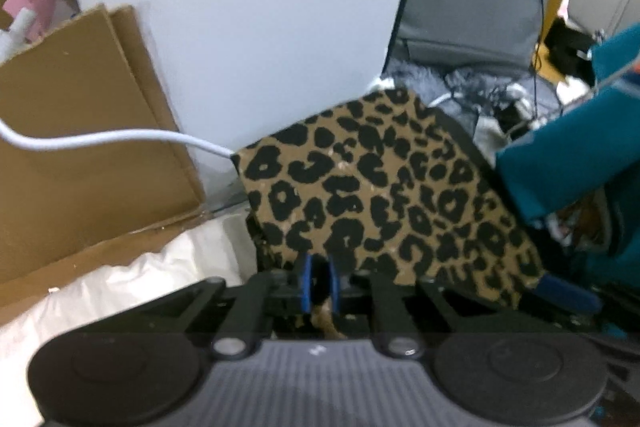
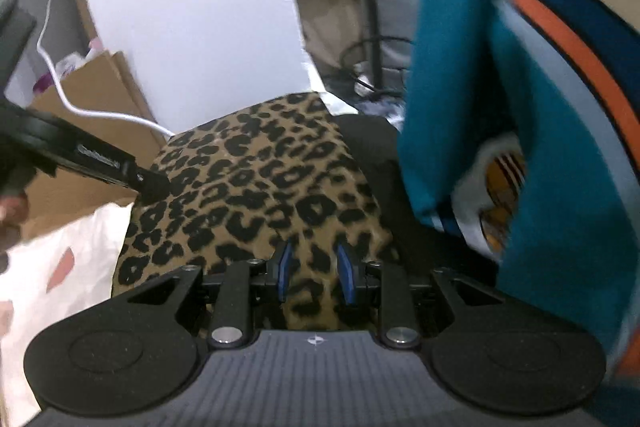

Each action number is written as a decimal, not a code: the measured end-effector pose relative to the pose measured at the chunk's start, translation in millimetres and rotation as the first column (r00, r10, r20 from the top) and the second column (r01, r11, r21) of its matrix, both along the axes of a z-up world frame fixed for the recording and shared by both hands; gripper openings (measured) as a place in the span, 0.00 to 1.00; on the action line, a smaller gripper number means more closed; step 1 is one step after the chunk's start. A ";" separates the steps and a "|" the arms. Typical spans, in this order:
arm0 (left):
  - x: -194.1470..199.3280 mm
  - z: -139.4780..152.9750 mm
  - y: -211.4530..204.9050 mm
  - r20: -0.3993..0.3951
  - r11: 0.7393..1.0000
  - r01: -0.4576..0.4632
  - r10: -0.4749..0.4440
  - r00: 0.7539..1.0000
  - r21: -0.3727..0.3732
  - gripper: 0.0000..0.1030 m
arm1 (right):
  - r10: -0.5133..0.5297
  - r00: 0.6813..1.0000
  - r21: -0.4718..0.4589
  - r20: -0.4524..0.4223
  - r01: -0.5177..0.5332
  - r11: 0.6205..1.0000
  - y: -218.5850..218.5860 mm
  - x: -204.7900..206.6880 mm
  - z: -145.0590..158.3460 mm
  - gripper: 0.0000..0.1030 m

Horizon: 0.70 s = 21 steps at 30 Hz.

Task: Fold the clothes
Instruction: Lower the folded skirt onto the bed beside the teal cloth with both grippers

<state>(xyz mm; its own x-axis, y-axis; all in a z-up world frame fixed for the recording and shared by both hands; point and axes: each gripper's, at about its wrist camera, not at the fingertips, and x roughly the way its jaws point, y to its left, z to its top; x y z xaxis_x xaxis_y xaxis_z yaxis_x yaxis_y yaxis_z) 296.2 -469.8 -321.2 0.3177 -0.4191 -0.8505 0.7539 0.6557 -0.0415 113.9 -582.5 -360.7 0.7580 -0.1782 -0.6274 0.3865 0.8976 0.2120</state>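
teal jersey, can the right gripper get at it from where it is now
Probably yes. The teal jersey hangs just to the side of the right gripper, with nothing between them. But its fingers straddle the leopard-print cloth, so it would have to leave that first.

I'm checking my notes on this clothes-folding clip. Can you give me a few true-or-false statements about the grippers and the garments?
1. The left gripper is shut on the leopard-print garment. True.
2. The right gripper is clamped shut. False: its fingers stand apart, with leopard-print cloth between them.
3. A teal garment hangs to the right of the leopard print. True.
4. The white cable is black. False: it is white.
5. Flattened cardboard leans at left. True.
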 end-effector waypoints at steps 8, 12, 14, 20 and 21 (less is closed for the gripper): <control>-7.4 -3.1 -7.0 0.049 0.997 0.042 -0.045 0.998 0.062 0.10 | -0.038 0.999 -0.013 -0.037 0.038 0.999 -4.7 -36.4 -14.5 0.35; -21.3 19.7 -5.2 0.079 0.991 0.110 -0.116 0.990 0.073 0.12 | -0.085 0.996 0.008 -0.016 0.086 0.996 -5.7 -52.3 -14.9 0.35; -31.8 30.5 -3.7 0.095 0.984 0.161 -0.167 0.981 0.076 0.12 | -0.089 0.996 0.019 0.002 0.089 0.996 -4.2 -56.4 -12.7 0.37; -57.5 28.3 0.6 0.098 0.968 0.238 -0.245 0.965 0.082 0.22 | -0.057 0.998 0.021 0.030 0.056 0.998 4.4 -49.6 -9.8 0.39; -58.7 23.9 1.4 0.096 0.967 0.239 -0.246 0.964 0.084 0.22 | -0.053 0.998 0.020 0.022 0.053 0.998 4.9 -46.5 -11.9 0.39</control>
